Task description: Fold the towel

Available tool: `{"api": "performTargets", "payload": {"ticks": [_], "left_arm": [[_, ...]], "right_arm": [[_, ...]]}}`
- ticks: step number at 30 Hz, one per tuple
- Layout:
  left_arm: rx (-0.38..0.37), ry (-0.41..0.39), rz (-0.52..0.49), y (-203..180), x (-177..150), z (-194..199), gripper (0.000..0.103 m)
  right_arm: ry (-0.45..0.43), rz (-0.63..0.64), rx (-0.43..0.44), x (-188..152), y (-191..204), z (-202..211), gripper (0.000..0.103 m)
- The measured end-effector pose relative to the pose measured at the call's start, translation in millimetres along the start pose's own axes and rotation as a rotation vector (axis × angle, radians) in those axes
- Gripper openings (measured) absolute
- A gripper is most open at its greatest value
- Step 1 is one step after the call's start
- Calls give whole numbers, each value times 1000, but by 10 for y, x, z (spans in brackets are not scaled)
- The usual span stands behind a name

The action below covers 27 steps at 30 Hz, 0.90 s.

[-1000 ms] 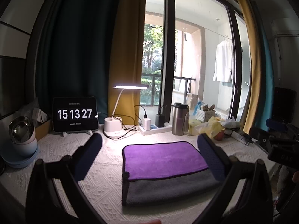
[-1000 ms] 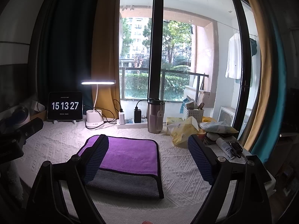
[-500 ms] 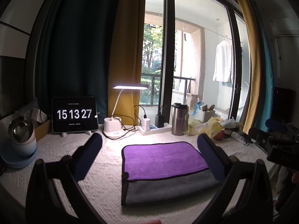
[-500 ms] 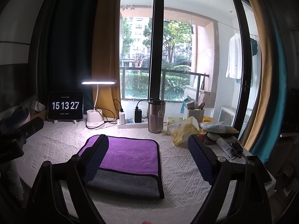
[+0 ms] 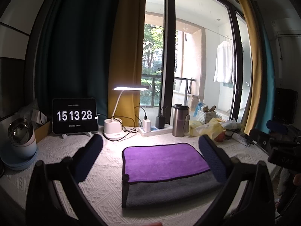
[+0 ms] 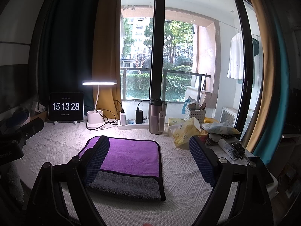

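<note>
Left hand-held gripper (image 5: 150, 154) spread wide, gripping nothing. Right hand-held gripper (image 6: 149, 157) likewise apart, empty. Towel (image 5: 165, 167) folded, purple over grey, flat on bench (image 5: 105, 180) just ahead, between both sets of fingers.

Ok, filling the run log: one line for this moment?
towel: folded, flat on table | left claw: open, empty | right claw: open, empty

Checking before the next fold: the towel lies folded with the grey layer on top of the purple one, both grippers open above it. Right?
Not quite. In both wrist views the towel shows purple on top, grey underneath. Left gripper and right gripper are open, as you said.
</note>
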<state>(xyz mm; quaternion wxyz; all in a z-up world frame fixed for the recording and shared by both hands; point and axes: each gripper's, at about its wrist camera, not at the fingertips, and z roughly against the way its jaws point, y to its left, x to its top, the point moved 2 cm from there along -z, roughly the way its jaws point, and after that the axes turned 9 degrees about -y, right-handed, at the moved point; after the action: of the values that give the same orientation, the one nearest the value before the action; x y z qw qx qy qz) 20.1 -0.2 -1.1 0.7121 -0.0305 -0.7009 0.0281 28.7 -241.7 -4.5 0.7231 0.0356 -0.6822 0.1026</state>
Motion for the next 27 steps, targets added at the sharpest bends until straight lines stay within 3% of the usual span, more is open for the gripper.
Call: {"api": "performTargets", "payload": {"ticks": [10,21,27], "left_arm": [[-3,26,-7,-58,-50,-41,102],[-11,139,-12,-89,-289,-302,102],[20,221,-13,-13,-465,-523,102]], "right_arm": [[17,-9,3,-65,21,-33,89],[100,-22,13,-260,-28,-294,89],[155,-26,21,-369,-66,-481,89]]}}
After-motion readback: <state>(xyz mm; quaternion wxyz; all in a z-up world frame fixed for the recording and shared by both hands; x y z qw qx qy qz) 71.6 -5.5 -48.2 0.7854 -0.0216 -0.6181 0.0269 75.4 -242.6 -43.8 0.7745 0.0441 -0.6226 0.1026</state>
